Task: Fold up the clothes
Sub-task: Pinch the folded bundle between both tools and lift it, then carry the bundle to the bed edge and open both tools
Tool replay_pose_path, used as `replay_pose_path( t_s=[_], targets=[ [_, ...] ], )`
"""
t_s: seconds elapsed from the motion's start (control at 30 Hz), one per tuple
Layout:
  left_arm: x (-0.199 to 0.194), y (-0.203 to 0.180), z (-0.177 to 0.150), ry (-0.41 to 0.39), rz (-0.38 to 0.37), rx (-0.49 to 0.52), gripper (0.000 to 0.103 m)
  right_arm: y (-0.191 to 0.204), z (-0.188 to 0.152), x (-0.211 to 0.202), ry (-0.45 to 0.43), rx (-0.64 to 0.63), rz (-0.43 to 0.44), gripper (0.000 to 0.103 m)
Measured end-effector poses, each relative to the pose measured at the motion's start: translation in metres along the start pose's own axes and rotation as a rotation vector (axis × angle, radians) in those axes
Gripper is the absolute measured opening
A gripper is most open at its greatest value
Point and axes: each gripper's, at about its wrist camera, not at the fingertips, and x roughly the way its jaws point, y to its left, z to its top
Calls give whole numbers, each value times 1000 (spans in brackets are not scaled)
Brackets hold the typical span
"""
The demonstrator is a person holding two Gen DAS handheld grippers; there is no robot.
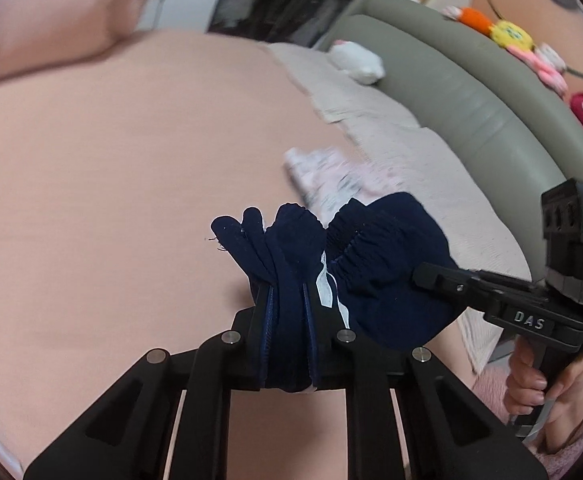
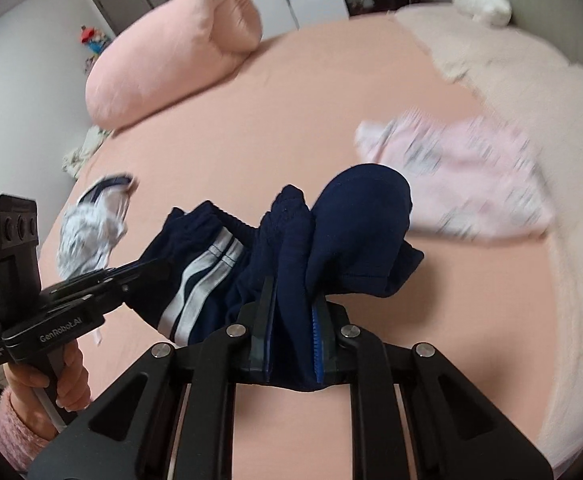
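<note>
Left wrist view shows your left gripper (image 1: 287,312) closed tight on a bunched fold of the navy shorts (image 1: 387,264), which fill the lower centre of the frame, lifted above the pink bed (image 1: 111,168). Your right gripper (image 2: 293,316) is likewise clamped on the same garment, its jaws nearly together with cloth squeezed between them. The shorts hang between both grippers, gathered elastic waistband up, with white side stripes (image 2: 199,284) showing at lower left of the right wrist view. A pink patterned garment (image 2: 459,176) lies blurred beyond.
</note>
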Motion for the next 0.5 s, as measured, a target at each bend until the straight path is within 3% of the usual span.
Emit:
replay_pose_path(
  t_s=[0.13,0.3,0.4,0.5],
  targets=[
    [35,-36,57,-35,-41,46,15,-30,46,-19,-89,-16,-58,14],
    [92,-61,101,-44,-78,58,15,-78,86,-16,-126,-21,-141,14],
    [126,-56,107,-30,-66,44,15,-115,97,4,-123,-9,-182,14],
    [172,-38,101,29,-21,-10,15,-156,97,48,-51,39,-221,17]
  ],
)
